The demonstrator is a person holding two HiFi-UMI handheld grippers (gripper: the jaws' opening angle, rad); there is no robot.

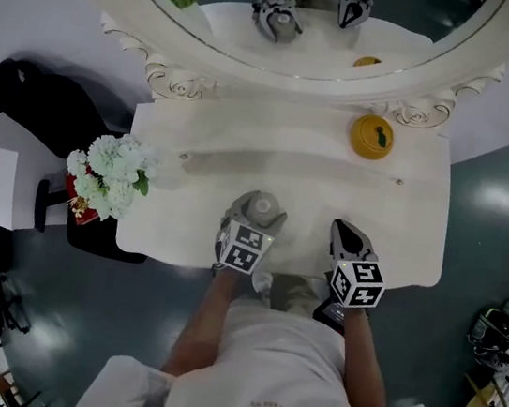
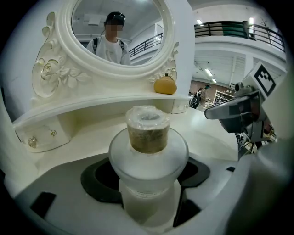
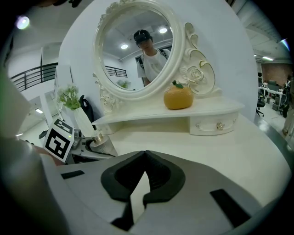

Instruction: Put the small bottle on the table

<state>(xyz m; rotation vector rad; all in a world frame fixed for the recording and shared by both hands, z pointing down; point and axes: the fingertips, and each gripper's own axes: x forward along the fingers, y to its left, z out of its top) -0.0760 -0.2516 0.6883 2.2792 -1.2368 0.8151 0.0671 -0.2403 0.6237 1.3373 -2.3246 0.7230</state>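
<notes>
Head view shows two grippers at the front of one white bench [image 1: 176, 219]: the left gripper [image 1: 254, 213] has its jaws wide, clasping the single small bottle [image 2: 148, 158] upright, while the right gripper [image 1: 346, 232] has its jaws closed, empty.

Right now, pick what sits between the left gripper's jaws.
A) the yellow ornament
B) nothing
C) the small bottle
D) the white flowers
C: the left gripper view shows the small bottle clamped between the jaws of the left gripper, while the yellow ornament sits on the shelf under the mirror and the white flowers stand at the table's left edge.
</notes>
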